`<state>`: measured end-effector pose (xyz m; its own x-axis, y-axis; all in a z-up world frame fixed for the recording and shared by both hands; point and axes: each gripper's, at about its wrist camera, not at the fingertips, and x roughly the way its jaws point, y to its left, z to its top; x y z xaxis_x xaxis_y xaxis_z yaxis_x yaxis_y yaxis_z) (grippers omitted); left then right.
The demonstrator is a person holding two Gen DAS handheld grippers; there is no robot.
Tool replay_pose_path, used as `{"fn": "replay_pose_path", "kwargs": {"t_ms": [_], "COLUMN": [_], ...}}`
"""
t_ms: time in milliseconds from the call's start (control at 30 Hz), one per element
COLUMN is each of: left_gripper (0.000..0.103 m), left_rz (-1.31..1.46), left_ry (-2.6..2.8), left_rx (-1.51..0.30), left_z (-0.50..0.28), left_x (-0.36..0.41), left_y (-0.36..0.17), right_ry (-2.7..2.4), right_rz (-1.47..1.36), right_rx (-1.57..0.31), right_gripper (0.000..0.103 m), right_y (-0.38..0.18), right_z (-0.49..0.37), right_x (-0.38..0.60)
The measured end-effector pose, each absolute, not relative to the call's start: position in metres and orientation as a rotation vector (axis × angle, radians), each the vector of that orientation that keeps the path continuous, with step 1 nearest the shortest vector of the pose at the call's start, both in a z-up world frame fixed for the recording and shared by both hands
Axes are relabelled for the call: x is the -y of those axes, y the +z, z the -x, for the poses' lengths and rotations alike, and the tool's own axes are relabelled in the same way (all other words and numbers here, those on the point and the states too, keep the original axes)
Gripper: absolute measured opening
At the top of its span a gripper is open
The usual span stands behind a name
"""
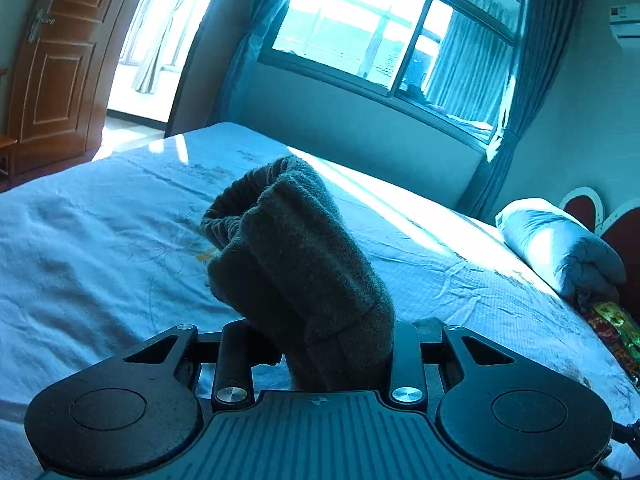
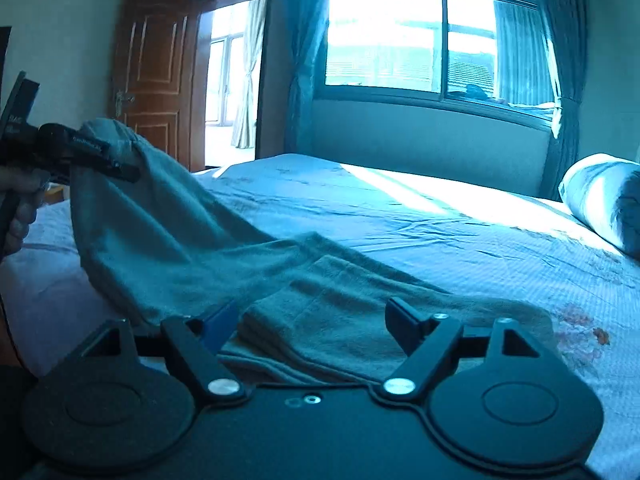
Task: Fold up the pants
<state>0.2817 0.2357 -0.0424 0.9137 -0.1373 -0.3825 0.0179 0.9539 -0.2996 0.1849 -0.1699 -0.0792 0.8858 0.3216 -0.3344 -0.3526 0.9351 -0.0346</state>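
Bedsheet [image 2: 460, 240] pale, rumpled and sunlit below window [image 2: 432, 36], door [image 2: 154, 76] ajar.

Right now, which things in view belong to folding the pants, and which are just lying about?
Job:
- pants, on the bed
- left claw, clamped on them
- right claw, open

Lying about:
- pillow
- door
- curtains

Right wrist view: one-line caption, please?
Right gripper open over grey pants on bed; left gripper lifts one end.
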Motion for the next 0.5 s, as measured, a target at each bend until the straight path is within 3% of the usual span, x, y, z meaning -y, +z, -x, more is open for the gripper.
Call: {"fn": "replay_pose_path", "kwargs": {"t_ms": [300,433,500], "left_gripper": [0.033,0.034,0.044], "left_rz": [0.015,-0.071,-0.108], "left_ry": [-0.391,-0.557,-0.59], "left_rx": [-0.336,-0.408,-0.504], "left_z": [-0.296,-0.302,-0.307], "left_x": [-0.061,0.032,0.072], "left_y": [0.016,-0.003,-0.029], "right_ry": [0.033,-0.065,-0.092], "right_rz": [-0.481,-0.611,-0.705], "right_rx": [-0.358,-0.341,-0.341], "right_gripper": [0.074,0.075,0.075], "right_y": [-0.077,-0.092,-0.101], "right_z": [-0.206,-0.198,-0.198], "right_x": [0.338,0.388,0.408]}}
